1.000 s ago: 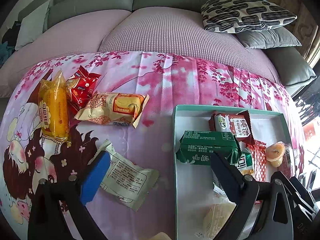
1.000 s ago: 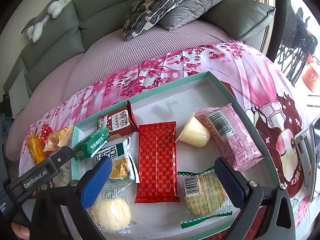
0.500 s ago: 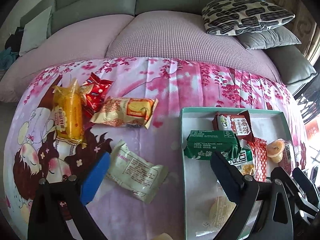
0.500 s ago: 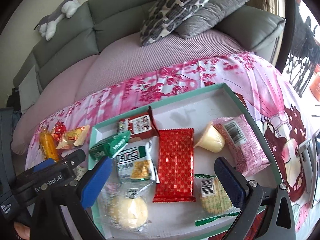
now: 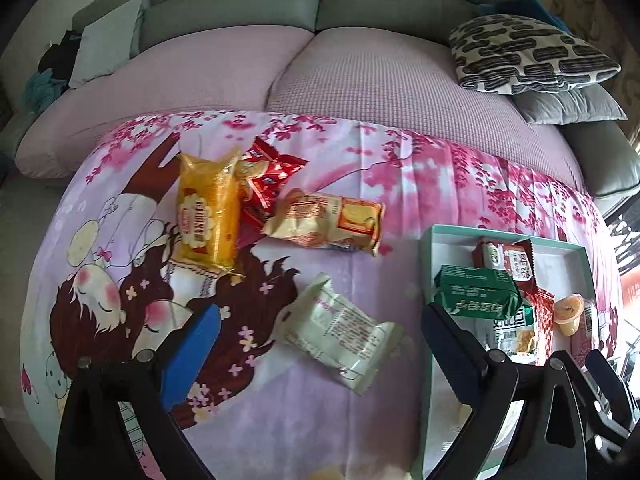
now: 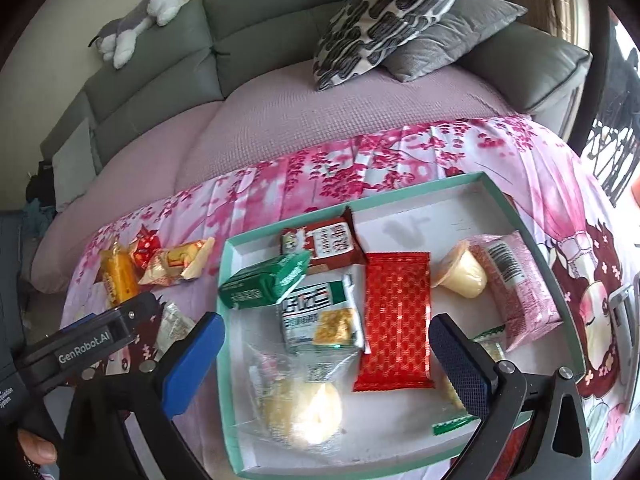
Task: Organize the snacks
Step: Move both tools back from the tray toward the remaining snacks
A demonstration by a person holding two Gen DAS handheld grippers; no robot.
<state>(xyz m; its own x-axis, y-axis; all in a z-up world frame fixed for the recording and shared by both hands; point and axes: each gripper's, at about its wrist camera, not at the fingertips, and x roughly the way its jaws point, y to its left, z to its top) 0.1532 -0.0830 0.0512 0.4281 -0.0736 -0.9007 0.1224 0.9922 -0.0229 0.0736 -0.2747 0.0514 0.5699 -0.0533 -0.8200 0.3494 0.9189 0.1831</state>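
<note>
Left gripper (image 5: 316, 340): jaws spread wide, nothing held, poised over the white wrapper pkt (image 5: 340, 330), which lies flat on the pink cartoon cloth (image 5: 420, 184) between the blue pads. Right gripper (image 6: 326, 350): also spread, empty, hanging over the teal tray (image 6: 500, 192).

Task items: tray sits right of the loose snacks and holds a green pkt (image 5: 476, 292), a brown-red sachet (image 6: 320, 242), a cracker pkt (image 6: 320, 316), a red foil bar (image 6: 396, 320), a jelly cup (image 6: 462, 276), a pink pkt (image 6: 516, 280) and a clear-bagged bun (image 6: 304, 396). Loose on the cloth, far-left: yellow cake pkt (image 5: 208, 216), red crinkle pkt (image 5: 268, 184), swiss roll pkt (image 5: 328, 224).

Step in hand, judged: pick up the white pkt w/ the left gripper. It's thin and limp, so come down low and straddle the puffed middle, not the flat seal edge; close gently, contents prob. soft. Carry right and clear the tray wall before release.

Vs 1 s ago: left view has swung left and pulled back, white pkt now centred between the pads, tray pushed to the right edge. Right view backed off; more couch shows, tray contents unmoved.
</note>
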